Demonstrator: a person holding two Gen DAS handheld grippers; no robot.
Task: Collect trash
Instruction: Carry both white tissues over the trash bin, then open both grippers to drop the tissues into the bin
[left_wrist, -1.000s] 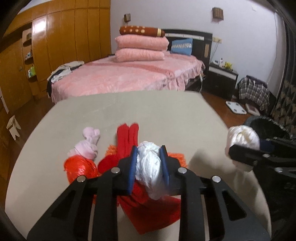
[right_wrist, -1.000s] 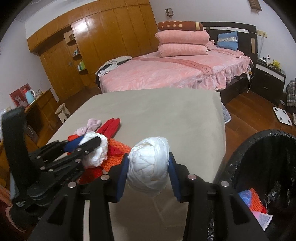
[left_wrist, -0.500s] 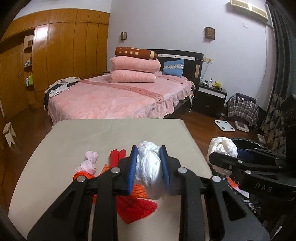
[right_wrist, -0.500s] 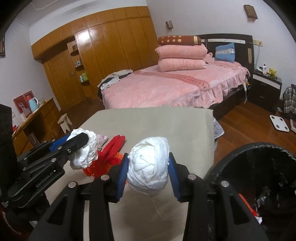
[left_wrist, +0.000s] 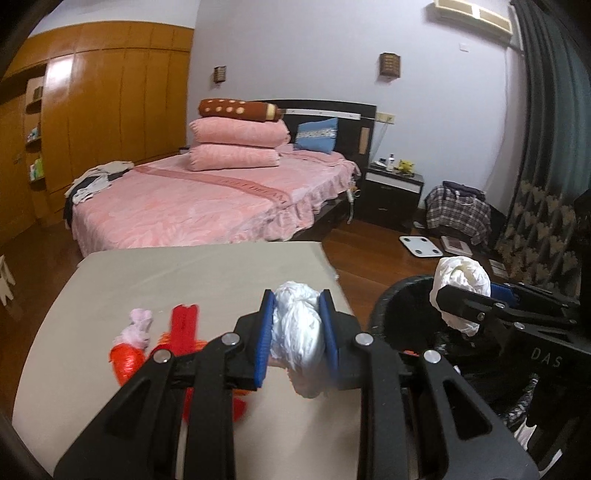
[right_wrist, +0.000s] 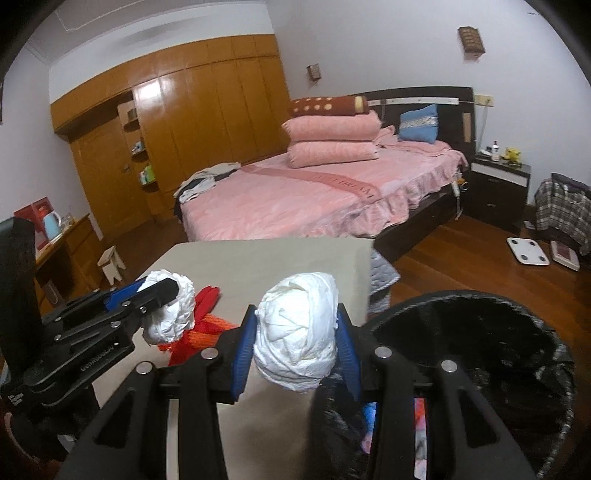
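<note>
Bin (right_wrist: 480, 306): coloured scraps inside | left gripper (left_wrist: 297, 328): grips tissue wad (left_wrist: 295, 332) | right gripper (right_wrist: 297, 332): grips paper ball (right_wrist: 297, 328)

Left gripper (left_wrist: 297, 332) and right gripper (right_wrist: 297, 341) are showing matte black linkage arms, round silver pivot screws and ribbed blue pads (right_wrist: 242, 356); white lettering is appearing on both bodies.

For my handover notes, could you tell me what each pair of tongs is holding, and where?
Left tongs: a crumpled white wad, pinched across its middle. Right tongs: a larger white paper ball, gripped at its sides.
</note>
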